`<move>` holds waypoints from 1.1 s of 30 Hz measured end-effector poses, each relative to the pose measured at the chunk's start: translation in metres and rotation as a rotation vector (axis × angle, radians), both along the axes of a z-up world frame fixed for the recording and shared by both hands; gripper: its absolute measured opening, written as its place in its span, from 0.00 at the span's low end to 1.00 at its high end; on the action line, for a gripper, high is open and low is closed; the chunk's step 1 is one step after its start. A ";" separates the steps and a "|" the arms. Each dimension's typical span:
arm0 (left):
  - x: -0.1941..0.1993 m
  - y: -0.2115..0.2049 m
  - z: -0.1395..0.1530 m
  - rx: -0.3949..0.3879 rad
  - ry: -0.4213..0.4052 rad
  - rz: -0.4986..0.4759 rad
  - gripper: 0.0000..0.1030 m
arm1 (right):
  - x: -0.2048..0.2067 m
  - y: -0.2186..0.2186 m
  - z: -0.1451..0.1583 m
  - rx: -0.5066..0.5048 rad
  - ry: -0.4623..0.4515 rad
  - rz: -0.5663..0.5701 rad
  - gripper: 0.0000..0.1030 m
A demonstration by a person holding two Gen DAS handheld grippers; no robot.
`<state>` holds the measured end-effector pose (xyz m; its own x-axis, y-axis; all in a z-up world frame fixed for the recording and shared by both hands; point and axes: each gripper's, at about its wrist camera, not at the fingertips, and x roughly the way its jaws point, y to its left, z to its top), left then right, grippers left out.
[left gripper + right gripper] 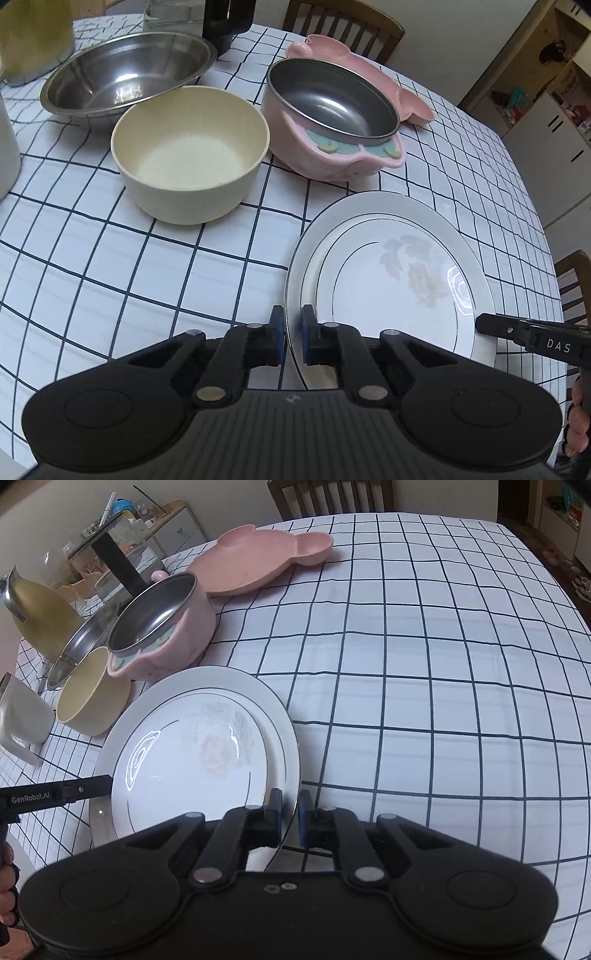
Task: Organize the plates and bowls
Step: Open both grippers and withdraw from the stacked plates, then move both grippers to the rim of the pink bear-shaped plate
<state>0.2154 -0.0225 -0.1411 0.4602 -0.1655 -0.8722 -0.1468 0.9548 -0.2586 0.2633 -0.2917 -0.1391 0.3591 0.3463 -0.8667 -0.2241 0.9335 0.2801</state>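
I see a table [424, 664] under a white cloth ruled with thin dark grid lines, the fabric a little creased. Wooden slat-back chairs [343, 22] stand at the far edge, and a pale wall, white cupboards and cluttered shelves show behind them. Two white plates [399, 280] lie stacked at the near side: a wide, glossy one with a grey rim below, and a smaller one on top with thin dark rings and a faded floral print. My left claw [293, 334] is pinched narrow on the stack's left rim, blue pads on either side of the edge; my right claw [290, 814] is pinched the same way on the right rim. Each view shows the other claw's black tip at the stack's opposite edge. Beyond the plates stands a matte cream bowl [190, 153], round and thick-walled. Just beside it to the right is a pink bowl [332, 122] with a shiny steel liner and a moulded handle with teal trim. Behind the cream one sits a broad, shallow steel bowl [125, 74], mirror bright. A flat pink tray [262, 559] shaped like a bear's head, with ear wells, lies behind the pink bowl. A gold-toned jug [40, 616], a clear pitcher [122, 557] with a black handle and a white mug [22, 716] crowd the far left corner.
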 end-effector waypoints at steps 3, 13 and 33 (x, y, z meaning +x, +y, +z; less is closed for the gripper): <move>-0.005 0.000 0.003 -0.015 0.008 -0.006 0.08 | -0.005 -0.001 0.001 -0.007 -0.001 0.014 0.09; -0.045 -0.026 0.019 0.004 -0.016 -0.066 0.05 | -0.048 -0.020 0.015 -0.017 -0.012 0.034 0.09; -0.050 -0.039 0.077 0.056 -0.168 -0.156 0.06 | -0.070 -0.038 0.028 -0.005 -0.018 0.061 0.26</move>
